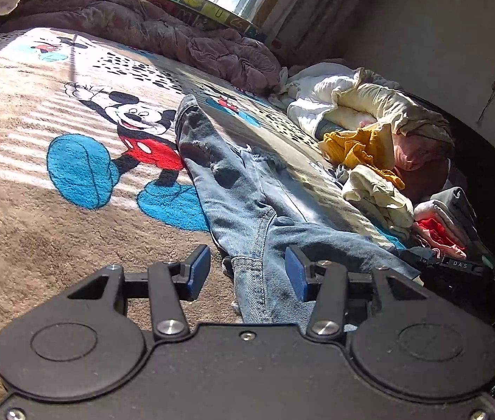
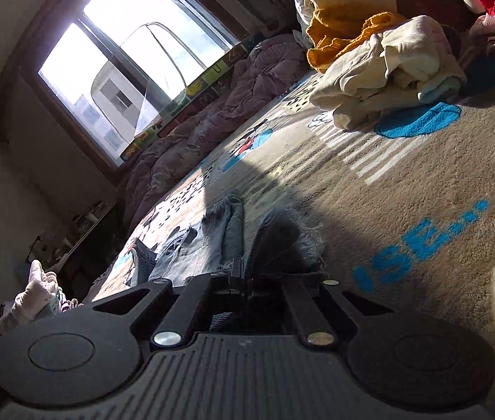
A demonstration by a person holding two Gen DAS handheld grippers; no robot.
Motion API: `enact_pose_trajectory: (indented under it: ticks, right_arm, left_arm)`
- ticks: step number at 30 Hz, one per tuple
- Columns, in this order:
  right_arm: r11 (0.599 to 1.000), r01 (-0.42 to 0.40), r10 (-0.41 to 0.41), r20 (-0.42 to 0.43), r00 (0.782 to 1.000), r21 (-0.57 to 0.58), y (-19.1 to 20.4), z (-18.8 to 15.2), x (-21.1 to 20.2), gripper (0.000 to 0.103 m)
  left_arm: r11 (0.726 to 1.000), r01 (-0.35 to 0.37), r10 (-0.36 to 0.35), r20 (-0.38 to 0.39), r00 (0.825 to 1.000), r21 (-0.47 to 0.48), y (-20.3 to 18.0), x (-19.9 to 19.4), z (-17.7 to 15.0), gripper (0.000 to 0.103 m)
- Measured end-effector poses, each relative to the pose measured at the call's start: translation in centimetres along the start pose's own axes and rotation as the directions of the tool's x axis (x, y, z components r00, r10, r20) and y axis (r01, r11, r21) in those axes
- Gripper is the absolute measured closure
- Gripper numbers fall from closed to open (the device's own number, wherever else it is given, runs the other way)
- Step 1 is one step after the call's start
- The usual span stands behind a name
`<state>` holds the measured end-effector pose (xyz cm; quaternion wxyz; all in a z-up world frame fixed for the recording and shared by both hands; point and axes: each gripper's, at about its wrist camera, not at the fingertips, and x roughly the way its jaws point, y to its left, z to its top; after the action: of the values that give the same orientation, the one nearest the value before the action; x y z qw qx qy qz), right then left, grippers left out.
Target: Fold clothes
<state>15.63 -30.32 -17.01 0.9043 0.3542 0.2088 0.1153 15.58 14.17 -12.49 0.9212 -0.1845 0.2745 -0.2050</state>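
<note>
Jeans [image 1: 243,192]: a pair of ripped blue denim jeans lies spread on the bed's cartoon-print blanket [image 1: 37,210], legs running away toward the far side, one end nearest the near edge.
Left gripper [image 1: 247,269]: jaws stand apart, straddling the near end of the jeans; the blue pads [image 1: 200,271] hold nothing.
Right gripper [image 2: 243,276]: jaws drawn together at a frayed edge of the denim; judging by the cloth bunched there, they pinch it, though the contact itself is in shadow.
Risk, thin bite: the frayed threads may be all the right jaws hold, so a lift could slip free.
Risk, blanket: the left jaws sit low over plush pile; closing there may catch blanket with denim.
Risk, uneven pull: one side held and the other loose could drag the legs askew.
Clothes pile [image 1: 370,140]: yellow, cream and pink garments heaped toward the bed's far right corner, well apart from the jeans.
</note>
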Motion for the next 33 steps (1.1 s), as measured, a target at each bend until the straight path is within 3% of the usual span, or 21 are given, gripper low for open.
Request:
enact_pose_trajectory:
  ticks: [2,7,13,16,19,22,33]
  right_arm:
    - [0.999,-0.026,0.026,-0.001,1.000,0.020,-0.5,-0.1,0.1,0.099]
    - [0.997,-0.074,0.074,-0.003,0.997,0.031,-1.0,0.3,1.1,0.099]
    - [0.994,-0.111,0.111,-0.014,0.994,0.008,-1.3,0.8,2.2,0.099]
    - [0.991,-0.133,0.134,-0.024,0.991,0.027,-2.0,1.4,2.6,0.099]
    - [0.988,-0.147,0.148,-0.024,0.989,0.045,-2.4,1.9,2.9,0.099]
    - [0.985,-0.161,0.162,-0.009,0.987,0.055,-2.5,2.4,2.9,0.099]
    - [0.975,-0.223,0.221,0.062,0.973,0.023,-1.6,4.1,2.6,0.099]
  left_arm:
    - [0.999,-0.034,0.034,0.026,0.999,-0.002,-0.1,0.4,0.3,0.049]
    - [0.994,-0.113,0.113,0.087,0.990,-0.005,-0.5,1.3,1.1,0.051]
    - [0.995,-0.061,0.057,0.052,0.997,0.081,-2.4,2.4,0.8,0.054]
    - [0.996,-0.066,0.063,0.045,0.997,0.059,-2.2,2.2,0.8,0.057]
    - [0.998,-0.034,0.032,0.052,0.998,0.043,-2.5,1.8,1.0,0.068]
    - [0.997,-0.031,0.028,0.051,0.998,0.066,-3.4,1.7,1.0,0.086]
    - [0.993,-0.062,0.066,-0.039,0.997,0.100,-5.6,0.3,-2.0,0.087]
